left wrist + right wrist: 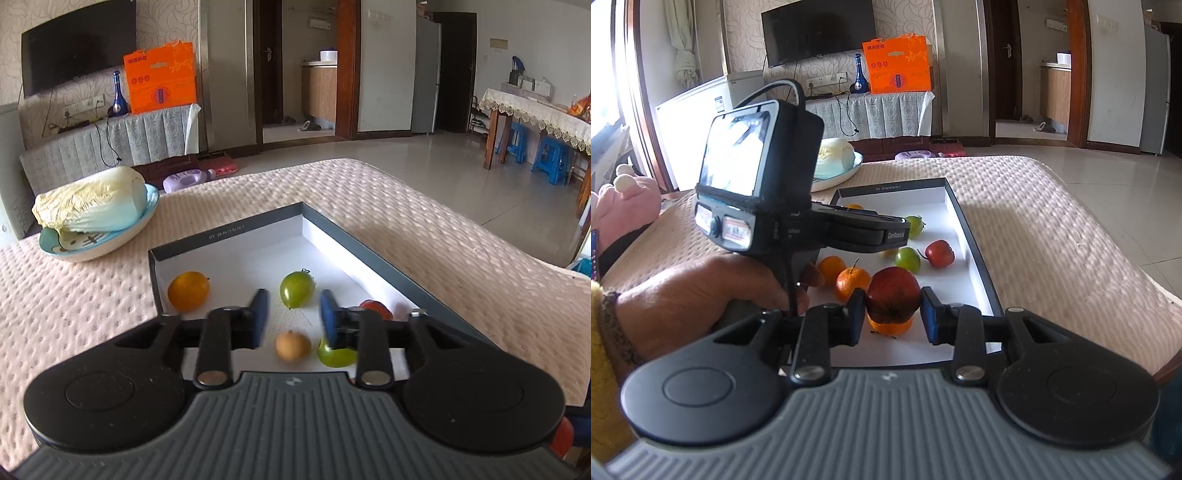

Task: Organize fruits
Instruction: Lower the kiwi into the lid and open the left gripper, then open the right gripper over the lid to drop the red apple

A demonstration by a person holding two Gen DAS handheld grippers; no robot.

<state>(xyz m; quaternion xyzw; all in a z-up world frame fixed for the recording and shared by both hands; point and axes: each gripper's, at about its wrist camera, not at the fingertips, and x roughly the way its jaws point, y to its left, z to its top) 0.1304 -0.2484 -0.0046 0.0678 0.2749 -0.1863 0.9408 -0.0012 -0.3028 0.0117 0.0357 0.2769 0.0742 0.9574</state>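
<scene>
Right now our right tongs (892, 314) are clamped on a red apple (892, 295), held just above an orange (889, 326) at the near end of the shallow box (979, 258) on the quilted bed (1052, 221). Our left tongs (291, 317) hang empty and spread over the box, a small tan fruit (293, 345) below the gap. We judge this a placing step: next we need a bare patch of box floor, then a gentle release.
</scene>
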